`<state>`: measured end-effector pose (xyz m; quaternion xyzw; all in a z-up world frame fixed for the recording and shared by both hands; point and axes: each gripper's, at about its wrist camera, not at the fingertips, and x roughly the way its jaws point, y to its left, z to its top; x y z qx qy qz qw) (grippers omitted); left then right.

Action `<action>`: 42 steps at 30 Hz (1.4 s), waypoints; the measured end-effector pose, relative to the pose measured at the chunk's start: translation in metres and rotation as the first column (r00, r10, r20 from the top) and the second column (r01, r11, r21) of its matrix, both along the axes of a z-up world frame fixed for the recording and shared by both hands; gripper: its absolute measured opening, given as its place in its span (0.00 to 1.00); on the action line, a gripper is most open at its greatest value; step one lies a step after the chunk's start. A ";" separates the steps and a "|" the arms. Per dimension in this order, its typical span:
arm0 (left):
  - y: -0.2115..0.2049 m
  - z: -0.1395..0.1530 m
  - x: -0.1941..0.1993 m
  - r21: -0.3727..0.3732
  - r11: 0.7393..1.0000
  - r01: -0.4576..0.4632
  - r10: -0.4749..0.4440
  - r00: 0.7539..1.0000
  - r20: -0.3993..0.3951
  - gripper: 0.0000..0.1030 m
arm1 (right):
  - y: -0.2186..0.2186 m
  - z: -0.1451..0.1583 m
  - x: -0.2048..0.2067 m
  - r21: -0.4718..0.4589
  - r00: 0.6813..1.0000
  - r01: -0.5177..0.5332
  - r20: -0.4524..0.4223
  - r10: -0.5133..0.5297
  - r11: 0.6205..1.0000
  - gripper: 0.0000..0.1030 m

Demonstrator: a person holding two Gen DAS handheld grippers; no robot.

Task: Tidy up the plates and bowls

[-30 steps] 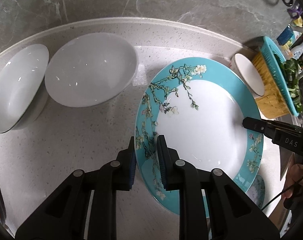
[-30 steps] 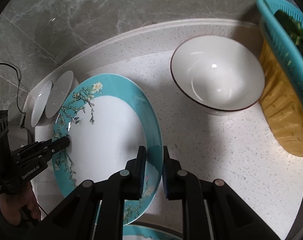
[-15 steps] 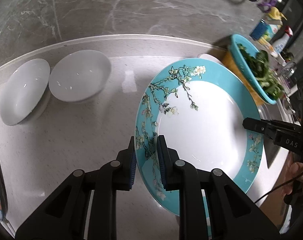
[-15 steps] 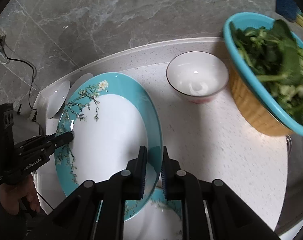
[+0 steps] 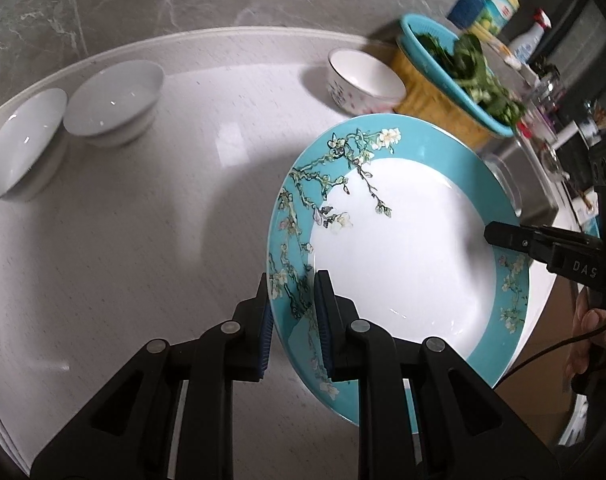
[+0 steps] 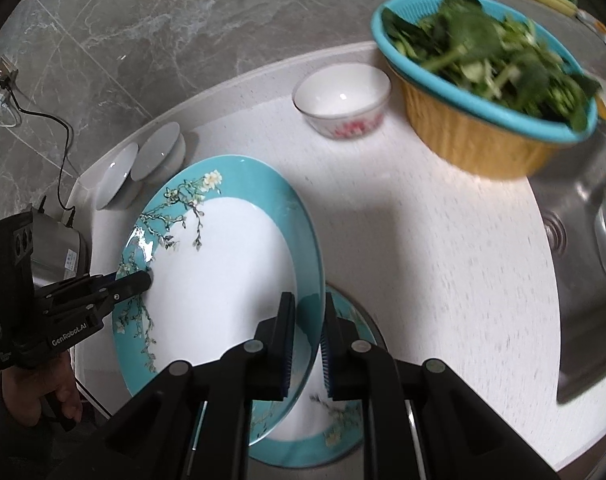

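**Plate lifted and carried back toward its twin**

Since a second ago you have raised the plate [image 5: 403,248] well off the counter [image 5: 143,240] and drawn it back toward the near edge; the bowls look smaller and farther now. Your left gripper [image 5: 291,304] is clamped on the plate's left rim, and your right gripper [image 6: 305,324] is clamped on the opposite rim, so the plate hangs between them, tilted, above the counter. In the right wrist view a second matching plate [image 6: 343,432] lies flat just beneath it, near the counter's front edge.

Two white bowls [image 5: 115,100] sit at the far left, touching each other, and a small patterned bowl [image 6: 343,100] stands far right beside the basket of greens [image 6: 487,92].

The plate looks like glazed ceramic: stiff, fairly heavy, slick and easily chipped. The flat rim is the sensible place to hold. If stacking is the aim, level it first and lower it gently onto the one below.
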<state>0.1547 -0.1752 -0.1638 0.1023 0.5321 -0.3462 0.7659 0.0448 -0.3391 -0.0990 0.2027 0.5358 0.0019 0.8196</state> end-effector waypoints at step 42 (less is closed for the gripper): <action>-0.047 -0.067 -0.052 0.148 0.981 0.123 -0.129 0.991 0.027 0.18 | -0.006 -0.066 -0.061 -0.086 0.997 0.010 -0.082 -0.017 0.996 0.19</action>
